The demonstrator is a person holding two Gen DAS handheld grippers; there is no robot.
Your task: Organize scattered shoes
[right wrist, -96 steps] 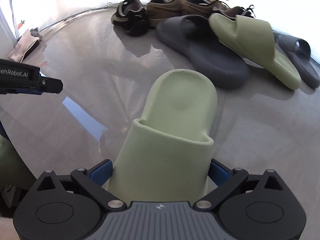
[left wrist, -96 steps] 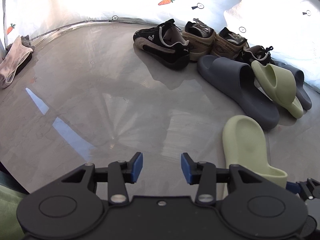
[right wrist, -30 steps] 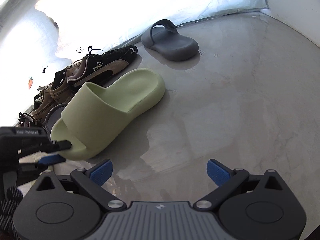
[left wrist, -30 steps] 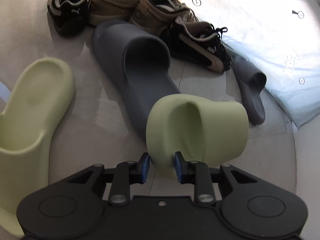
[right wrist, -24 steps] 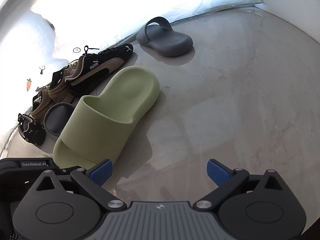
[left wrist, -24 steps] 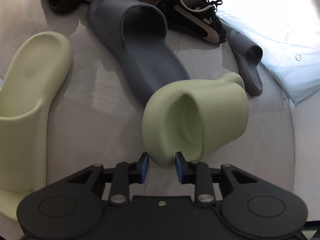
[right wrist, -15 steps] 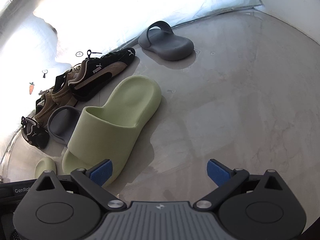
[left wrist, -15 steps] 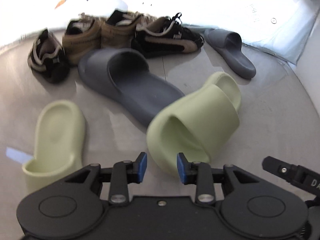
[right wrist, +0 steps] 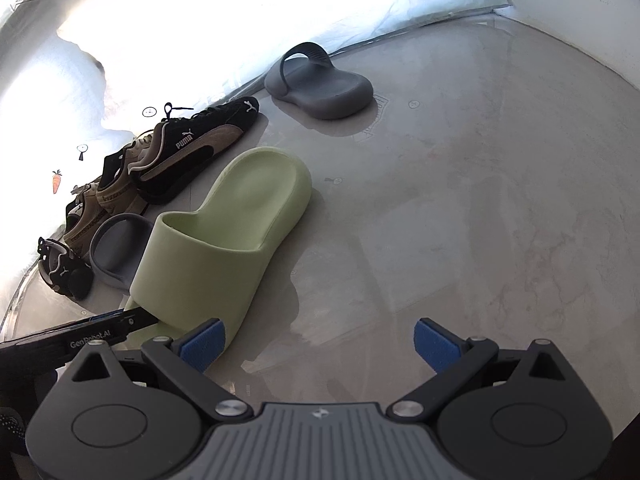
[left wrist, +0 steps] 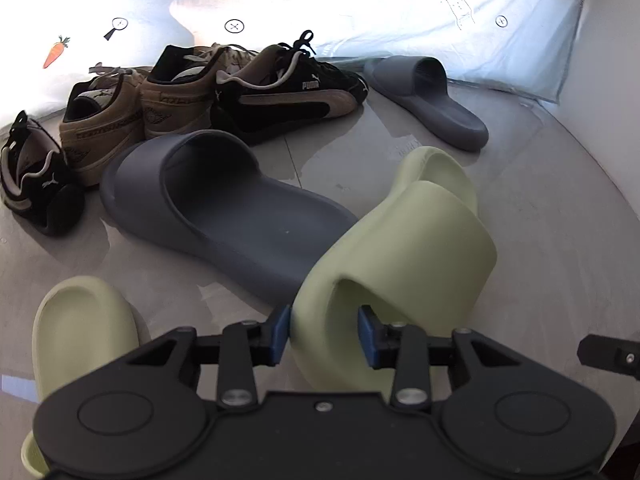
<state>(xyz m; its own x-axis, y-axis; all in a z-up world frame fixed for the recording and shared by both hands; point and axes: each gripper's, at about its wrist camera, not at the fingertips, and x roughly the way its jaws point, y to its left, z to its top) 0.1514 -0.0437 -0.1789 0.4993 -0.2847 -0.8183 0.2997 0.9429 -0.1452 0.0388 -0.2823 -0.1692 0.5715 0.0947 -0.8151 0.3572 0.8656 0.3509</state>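
Observation:
A green slide (left wrist: pixel 408 256) lies on the grey floor right in front of my left gripper (left wrist: pixel 325 334), whose jaws are parted around the edge of its strap; the pads look just off it. It also shows in the right wrist view (right wrist: pixel 232 232). The second green slide (left wrist: pixel 80 328) lies at the lower left. A large dark grey slide (left wrist: pixel 224 204) lies between them. My right gripper (right wrist: pixel 318 344) is open and empty, to the right of the green slide.
Two black Puma sneakers (left wrist: pixel 288 100) (left wrist: pixel 36 188) and two tan sneakers (left wrist: pixel 136 108) stand along a white sheet (left wrist: pixel 360 8) at the back. A smaller grey slide (left wrist: pixel 432 100) lies at the back right, also in the right wrist view (right wrist: pixel 320 84).
My left gripper was shut on the green slide's strap and carried it; the slide now rests on the floor and the jaws have parted. My right gripper stayed open.

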